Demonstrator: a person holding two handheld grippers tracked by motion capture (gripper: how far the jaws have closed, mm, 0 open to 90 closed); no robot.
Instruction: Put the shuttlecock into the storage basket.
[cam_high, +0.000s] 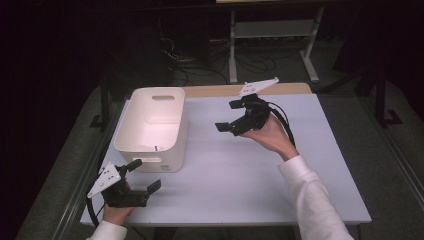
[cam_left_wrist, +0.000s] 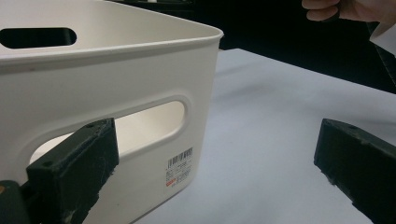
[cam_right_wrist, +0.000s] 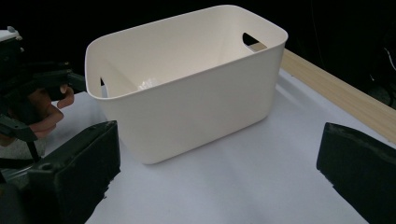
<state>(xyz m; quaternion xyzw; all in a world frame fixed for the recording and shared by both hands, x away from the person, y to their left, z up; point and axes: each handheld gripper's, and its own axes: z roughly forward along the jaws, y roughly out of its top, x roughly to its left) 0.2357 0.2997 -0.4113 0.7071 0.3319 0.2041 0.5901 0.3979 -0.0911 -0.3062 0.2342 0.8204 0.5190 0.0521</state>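
While both hands hold their tools above the counter (cam_high: 240, 170), we see a white plastic bin (cam_high: 152, 127) standing upright on the left half of the pale surface, its long side running away from us. The bin has a slot handle cut into each short end, and a small barcode label (cam_left_wrist: 180, 167) sits low on its near end wall.

Our left claw (cam_high: 147, 174) sits at the near left corner of the counter, just in front of the bin's near end. Its jaws stand wide apart and grip nothing. In the left gripper view the bin's near wall rises close behind the left jaw, with the handle slot just above it; we cannot tell whether that jaw touches the wall. The other jaw hangs over bare counter.

Our right claw (cam_high: 226, 116) is held up over the middle of the counter, to the right of the bin and apart from it, pointing toward the bin's side. Its jaws are also spread wide and hold nothing. In the right gripper view the whole bin shows between and beyond the jaws, and something small and pale lies on its floor, too faint to identify. A wooden strip (cam_right_wrist: 336, 93) edges the counter behind the bin. Cables (cam_high: 200, 60) lie on the dark floor beyond.
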